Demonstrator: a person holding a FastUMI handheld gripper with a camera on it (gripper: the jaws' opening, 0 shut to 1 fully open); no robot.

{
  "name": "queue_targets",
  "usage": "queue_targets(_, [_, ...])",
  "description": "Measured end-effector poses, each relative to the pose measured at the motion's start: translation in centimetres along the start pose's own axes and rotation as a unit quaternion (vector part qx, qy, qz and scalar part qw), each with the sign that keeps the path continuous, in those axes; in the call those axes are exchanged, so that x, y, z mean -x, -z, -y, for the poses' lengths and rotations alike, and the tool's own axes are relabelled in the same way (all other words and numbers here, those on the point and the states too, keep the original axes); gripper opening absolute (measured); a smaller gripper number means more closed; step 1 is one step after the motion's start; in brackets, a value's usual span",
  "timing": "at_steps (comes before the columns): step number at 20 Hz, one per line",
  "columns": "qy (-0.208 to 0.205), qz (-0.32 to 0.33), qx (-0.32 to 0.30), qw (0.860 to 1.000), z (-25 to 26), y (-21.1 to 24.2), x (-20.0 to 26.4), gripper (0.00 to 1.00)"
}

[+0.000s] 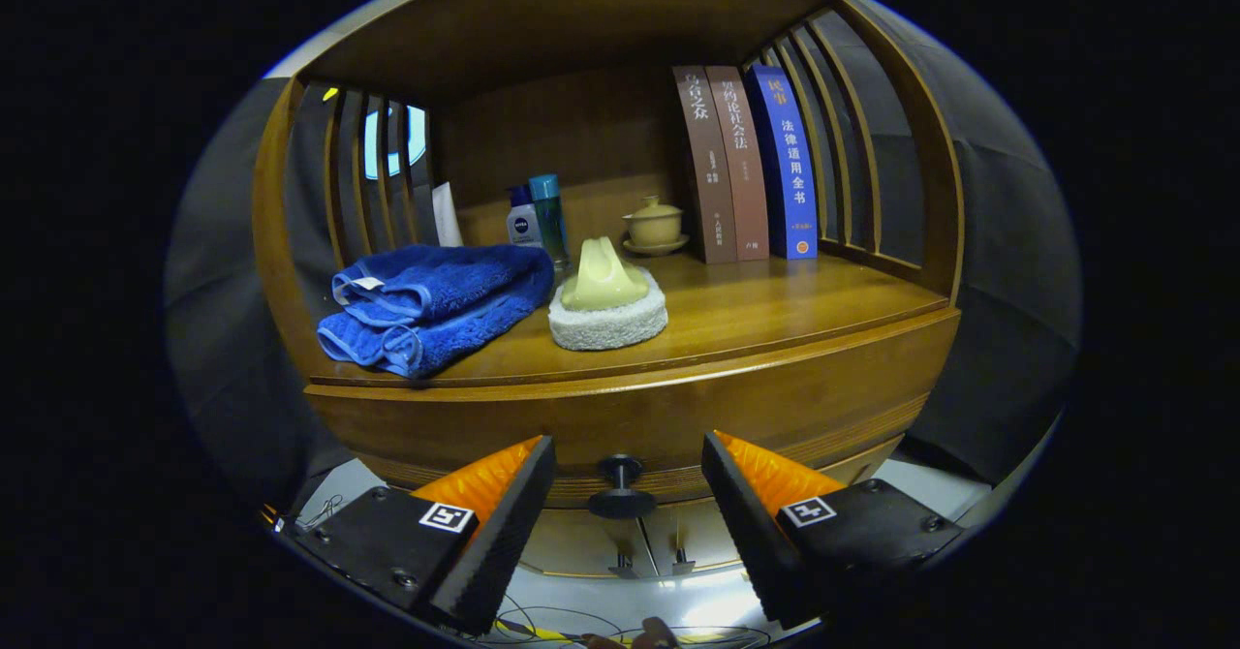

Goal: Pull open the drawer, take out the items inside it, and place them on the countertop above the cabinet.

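Wooden countertop (pixel 775 310), blue towel (pixel 436 305), tool (pixel 628 494) open around drawer knob (pixel 620 484)

Your gripper (pixel 628 479) is level and faces straight ahead, its two fingers (pixel 504 523) spread wide apart with an open gap between them. Both fingers reach forward at about the same height, the inner faces turned toward each other and angled slightly inward at the tips. Neither finger presses on anything; the jaws are parted and hold nothing. Each finger's base carries a small square marker on its upper side.
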State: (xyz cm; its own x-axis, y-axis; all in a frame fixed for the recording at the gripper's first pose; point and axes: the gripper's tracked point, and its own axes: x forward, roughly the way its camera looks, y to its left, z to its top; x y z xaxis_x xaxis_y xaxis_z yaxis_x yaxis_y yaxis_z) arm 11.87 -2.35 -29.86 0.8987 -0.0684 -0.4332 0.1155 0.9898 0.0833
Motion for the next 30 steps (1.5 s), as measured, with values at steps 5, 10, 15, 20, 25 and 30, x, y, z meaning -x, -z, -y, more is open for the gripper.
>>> queue_targets(5, [-0.013, 0.062, 0.008, 0.998, -0.8, -6.4, 4.4, 0.99])
queue_targets(10, [-0.032, 0.134, 0.022, 0.99, -2.3, -13.4, 10.3, 0.99])
queue_targets(15, [-0.035, 0.181, 0.043, 0.982, -2.9, -17.2, 16.3, 0.99])
queue_targets(20, [-0.026, 0.185, 0.063, 0.98, -3.1, -17.2, 18.8, 0.99])
queue_targets(25, [-0.03, 0.197, 0.054, 0.978, -3.5, -17.8, 20.5, 0.99])
queue_targets(30, [-0.022, 0.212, 0.057, 0.975, -3.2, -18.6, 22.1, 0.99])
